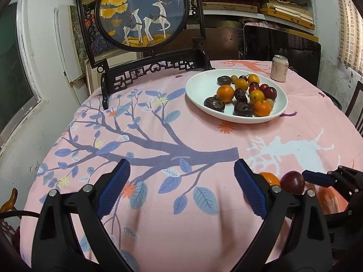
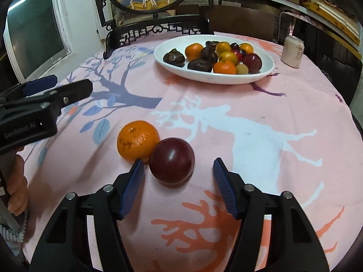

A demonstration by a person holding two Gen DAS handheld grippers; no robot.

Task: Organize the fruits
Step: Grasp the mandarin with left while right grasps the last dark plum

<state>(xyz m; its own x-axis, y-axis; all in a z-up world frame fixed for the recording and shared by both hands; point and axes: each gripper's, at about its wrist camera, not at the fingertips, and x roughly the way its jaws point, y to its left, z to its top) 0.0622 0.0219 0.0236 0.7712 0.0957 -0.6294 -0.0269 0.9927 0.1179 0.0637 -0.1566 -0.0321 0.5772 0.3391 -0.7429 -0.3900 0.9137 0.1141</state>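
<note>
Orange (image 1: 270, 178) half hidden behind left tool's (image 1: 181, 188) finger.

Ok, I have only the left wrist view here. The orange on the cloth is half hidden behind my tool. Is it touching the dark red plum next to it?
Observer: Yes. In the right wrist view the orange and the plum touch, side by side on the cloth.
Operator: Is the right tool open?
Observer: The right tool is open. The plum lies between its fingertips, nearer the left one, and is not gripped.
Operator: Does the orange look whole?
Observer: It looks whole, with a few dark specks on its peel.
</note>
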